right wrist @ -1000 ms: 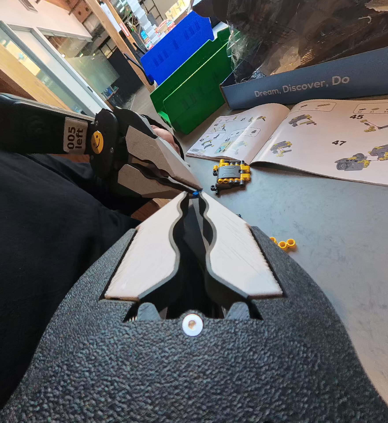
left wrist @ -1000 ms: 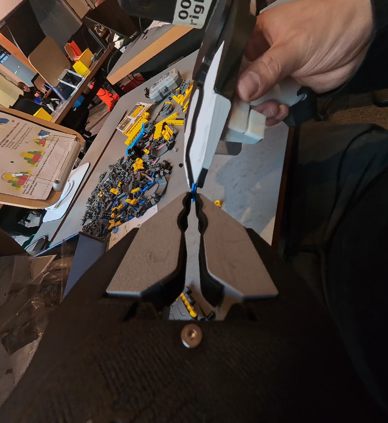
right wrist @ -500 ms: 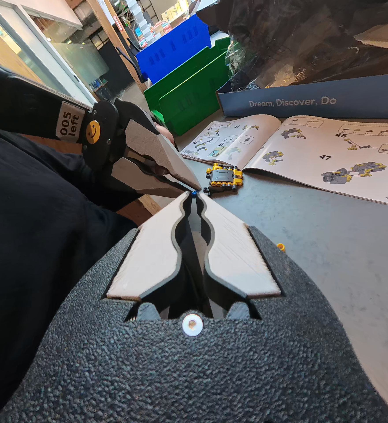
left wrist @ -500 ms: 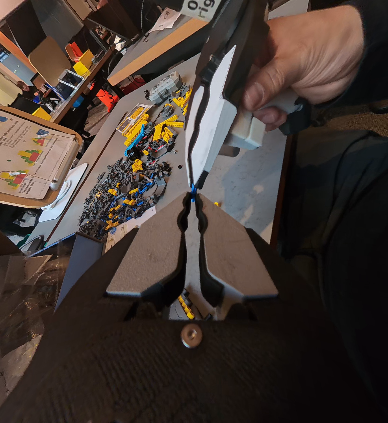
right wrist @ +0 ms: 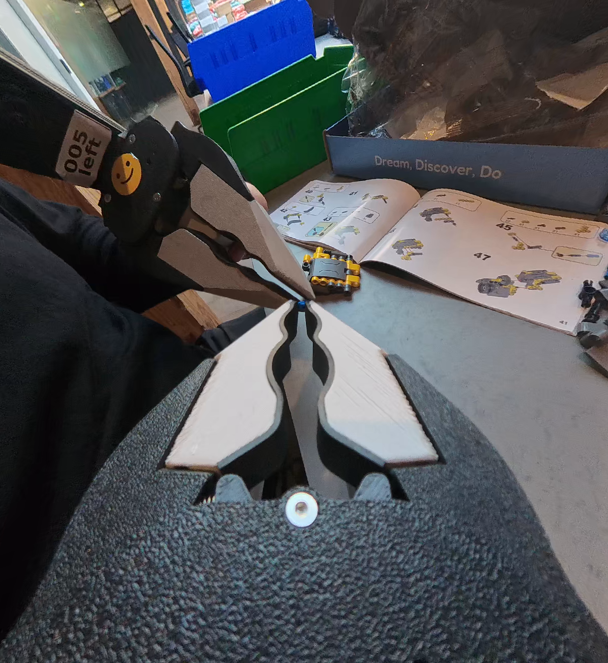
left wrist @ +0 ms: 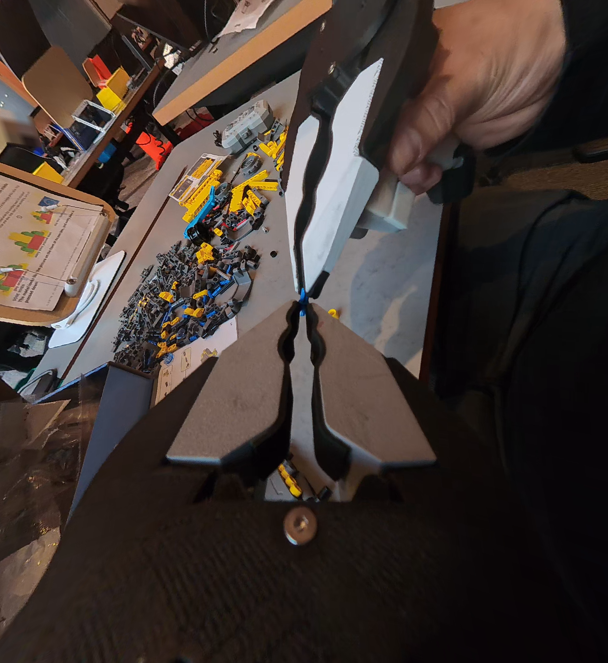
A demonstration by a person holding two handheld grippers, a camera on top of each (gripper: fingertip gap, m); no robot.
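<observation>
Across the bench point(left wrist: 377, 287), left wrist view, a heap of grey, blue and yellow building pieces point(left wrist: 187, 297) lies beyond an instruction sheet on a board point(left wrist: 26, 244). Left gripper point(left wrist: 301, 311) is clenched on a small blue pin point(left wrist: 302, 303); right gripper point(left wrist: 307, 288), in a hand point(left wrist: 481, 93), pinches its other end.

Right wrist view: an open booklet point(right wrist: 456, 236), a yellow-grey assembly point(right wrist: 333, 269) and green bins point(right wrist: 277, 125) lie behind; right gripper point(right wrist: 299, 308) grips the blue pin point(right wrist: 300, 305), tip to tip with the left gripper point(right wrist: 304, 295).
</observation>
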